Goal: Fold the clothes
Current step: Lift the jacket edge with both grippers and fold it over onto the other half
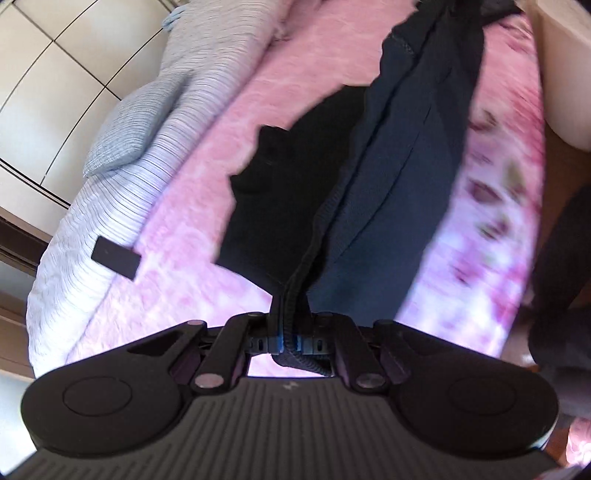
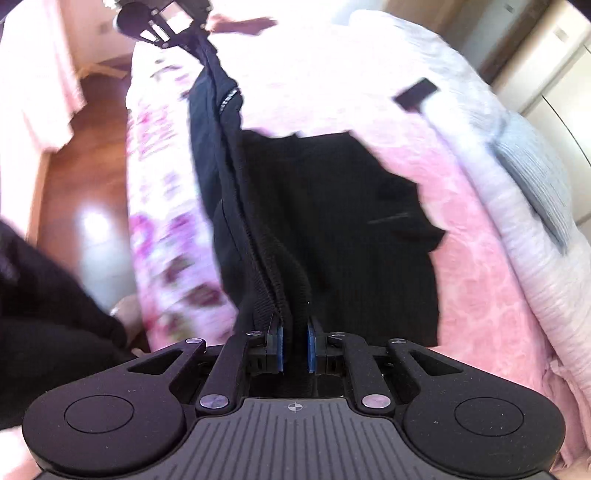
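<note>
A dark navy garment (image 1: pixel 399 155) hangs stretched between my two grippers above a bed with a pink cover (image 1: pixel 229 147). My left gripper (image 1: pixel 286 341) is shut on its ribbed edge. My right gripper (image 2: pixel 293 347) is shut on the other end of the same ribbed edge (image 2: pixel 269 266). The left gripper also shows in the right wrist view (image 2: pixel 173 26) at the top, holding the far end. A black garment (image 1: pixel 280 192) lies flat on the pink cover under the hanging one; it also shows in the right wrist view (image 2: pixel 351 229).
A striped white quilt (image 1: pixel 122 206) and a grey pillow (image 1: pixel 136 125) lie along the bed's far side. A small dark rectangular object (image 1: pixel 116 257) rests on the quilt. Wooden floor (image 2: pixel 85 177) lies beside the bed, and a wardrobe (image 1: pixel 48 74) behind it.
</note>
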A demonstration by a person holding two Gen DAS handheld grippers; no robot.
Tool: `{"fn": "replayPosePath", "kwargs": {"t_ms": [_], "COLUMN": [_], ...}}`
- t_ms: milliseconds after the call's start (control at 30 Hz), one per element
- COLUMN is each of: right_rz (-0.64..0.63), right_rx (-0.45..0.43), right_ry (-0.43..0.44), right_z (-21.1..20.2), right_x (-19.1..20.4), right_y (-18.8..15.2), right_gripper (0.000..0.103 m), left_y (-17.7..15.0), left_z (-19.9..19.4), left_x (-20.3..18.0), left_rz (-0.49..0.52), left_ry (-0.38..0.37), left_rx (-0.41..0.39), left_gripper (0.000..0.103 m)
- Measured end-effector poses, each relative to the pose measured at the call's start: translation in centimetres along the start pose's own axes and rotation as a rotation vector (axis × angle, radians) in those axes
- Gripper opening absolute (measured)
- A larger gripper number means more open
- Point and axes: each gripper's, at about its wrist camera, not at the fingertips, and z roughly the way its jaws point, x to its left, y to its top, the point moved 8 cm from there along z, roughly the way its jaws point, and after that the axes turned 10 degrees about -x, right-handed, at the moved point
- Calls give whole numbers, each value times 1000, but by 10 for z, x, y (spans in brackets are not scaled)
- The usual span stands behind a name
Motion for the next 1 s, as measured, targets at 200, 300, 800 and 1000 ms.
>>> {"fn": "replayPosePath", "kwargs": {"t_ms": [200,300,800,1000], "right_rz": [105,178,439,622], "right_rx": [31,46,113,43], "right_ry": [87,152,226,56], "right_z": [61,104,232,266], "right_x": [-123,-180,-331,-364], "right_y": [24,20,-32,-51], "right_gripper": [11,11,11,20], "left_y": [32,31,-3,-43], "left_z": [96,147,339,376], "left_x": [96,120,182,223], "left_rz": [-95,-137,-292,-553], "left_ry": [-95,-122,-228,-69], "left_rx": [67,112,192,204], "left_gripper": [5,5,7,21]}}
